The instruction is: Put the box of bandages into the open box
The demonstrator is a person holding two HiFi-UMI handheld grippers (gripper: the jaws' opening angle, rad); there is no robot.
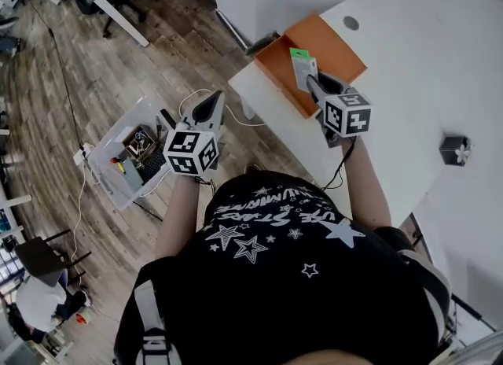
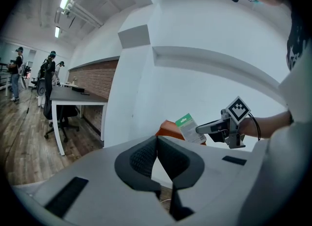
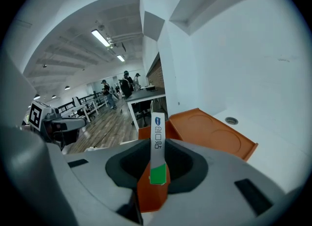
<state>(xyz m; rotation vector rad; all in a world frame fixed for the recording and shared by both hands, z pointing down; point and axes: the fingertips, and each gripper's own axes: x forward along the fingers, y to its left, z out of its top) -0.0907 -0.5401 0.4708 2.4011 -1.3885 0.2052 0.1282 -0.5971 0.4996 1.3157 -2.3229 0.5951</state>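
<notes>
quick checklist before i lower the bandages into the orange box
1. Box of bandages clamped in the right gripper: ok.
2. Orange box lid open: ok.
3. Box of bandages lined up over the opening: cannot tell; head view puts it near the middle.
4. Inside of the orange box free: cannot tell, partly hidden.
5. Left gripper shut, empty, off to the side: ok.

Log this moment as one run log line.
phase: transport | right gripper: shut on box of bandages, over open box | left gripper: shut, empty
</notes>
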